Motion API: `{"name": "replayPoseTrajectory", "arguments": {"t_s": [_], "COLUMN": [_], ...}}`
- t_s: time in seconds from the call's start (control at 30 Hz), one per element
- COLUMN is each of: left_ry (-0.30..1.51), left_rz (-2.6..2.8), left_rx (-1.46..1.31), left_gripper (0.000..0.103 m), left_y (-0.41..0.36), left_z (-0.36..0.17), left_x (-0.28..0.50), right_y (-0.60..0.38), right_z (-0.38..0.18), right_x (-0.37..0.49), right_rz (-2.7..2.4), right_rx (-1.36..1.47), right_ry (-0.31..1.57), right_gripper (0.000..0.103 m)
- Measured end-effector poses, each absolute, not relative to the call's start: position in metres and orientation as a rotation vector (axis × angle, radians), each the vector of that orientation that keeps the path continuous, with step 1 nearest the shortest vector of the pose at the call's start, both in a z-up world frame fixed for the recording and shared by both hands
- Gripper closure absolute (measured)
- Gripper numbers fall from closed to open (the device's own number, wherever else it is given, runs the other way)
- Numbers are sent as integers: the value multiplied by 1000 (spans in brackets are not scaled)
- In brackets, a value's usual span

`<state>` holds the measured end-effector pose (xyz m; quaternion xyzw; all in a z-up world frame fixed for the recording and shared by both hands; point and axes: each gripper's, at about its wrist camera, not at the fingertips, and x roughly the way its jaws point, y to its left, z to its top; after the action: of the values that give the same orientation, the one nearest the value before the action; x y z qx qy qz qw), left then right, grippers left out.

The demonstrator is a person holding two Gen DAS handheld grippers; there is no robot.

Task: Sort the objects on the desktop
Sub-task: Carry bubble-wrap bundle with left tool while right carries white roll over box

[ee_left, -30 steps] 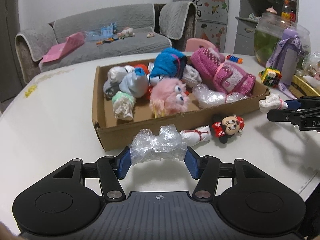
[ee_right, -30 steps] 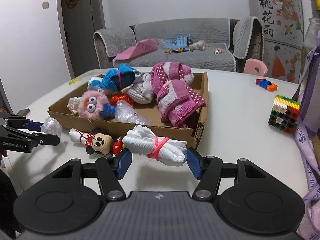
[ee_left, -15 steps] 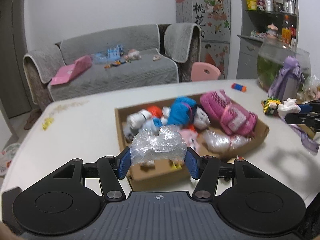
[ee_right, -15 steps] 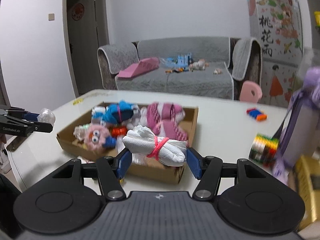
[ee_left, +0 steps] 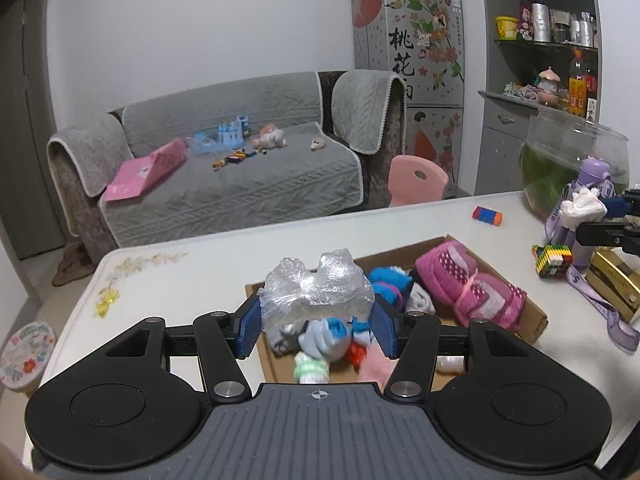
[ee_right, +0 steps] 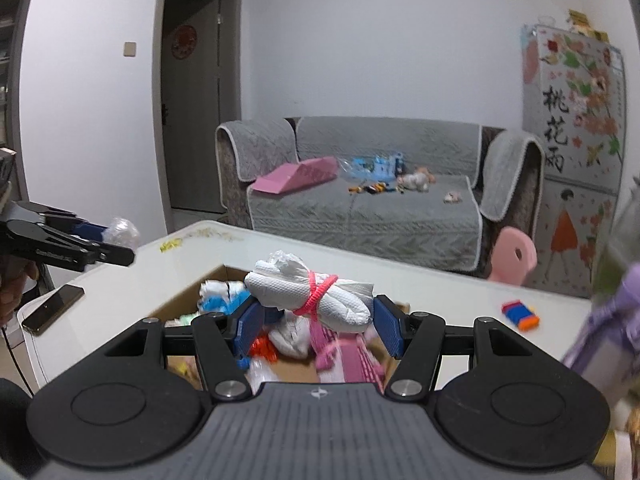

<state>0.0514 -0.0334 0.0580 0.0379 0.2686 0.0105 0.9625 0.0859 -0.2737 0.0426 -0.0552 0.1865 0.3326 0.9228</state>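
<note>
My left gripper (ee_left: 316, 322) is shut on a crumpled clear plastic bag (ee_left: 318, 290), held in the air above the near end of a cardboard box (ee_left: 534, 312). My right gripper (ee_right: 316, 326) is shut on a white cloth roll tied with a pink band (ee_right: 308, 298), also raised over the box (ee_right: 182, 300). The box holds several soft items, among them a pink dotted towel roll (ee_left: 464, 284) and blue and white bundles. Each gripper shows at the edge of the other's view, left gripper (ee_right: 116, 240) and right gripper (ee_left: 592, 216).
The white table (ee_left: 192, 280) carries a colourful block cube (ee_left: 552, 258), a blue-orange block (ee_left: 487, 215), a purple bottle (ee_left: 592, 172), a fish bowl (ee_left: 576, 160) and a phone (ee_right: 52, 308) near its left edge. A grey sofa and pink chair stand beyond.
Both grippers have risen from the table with their bundles and now hang above the box, which sits lower and farther in both views. The Minnie doll has dropped out of sight.
</note>
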Motion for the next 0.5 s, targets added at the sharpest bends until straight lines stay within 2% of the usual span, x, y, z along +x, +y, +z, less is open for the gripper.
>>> {"name": "replayPoseTrajectory", "arguments": {"t_s": [0.2, 0.5], "left_ry": [563, 633], "left_rz": [20, 32], "left_rx": [46, 47], "left_gripper": [41, 41], "left_y": [-26, -13], "left_z": [62, 39], "left_x": [78, 108], "right_y": [-253, -229], "right_z": [51, 35], "right_x": [102, 126], "right_rz": [734, 771], "right_rx": [-126, -138], "right_ry": [373, 430], "right_gripper": [47, 47]}}
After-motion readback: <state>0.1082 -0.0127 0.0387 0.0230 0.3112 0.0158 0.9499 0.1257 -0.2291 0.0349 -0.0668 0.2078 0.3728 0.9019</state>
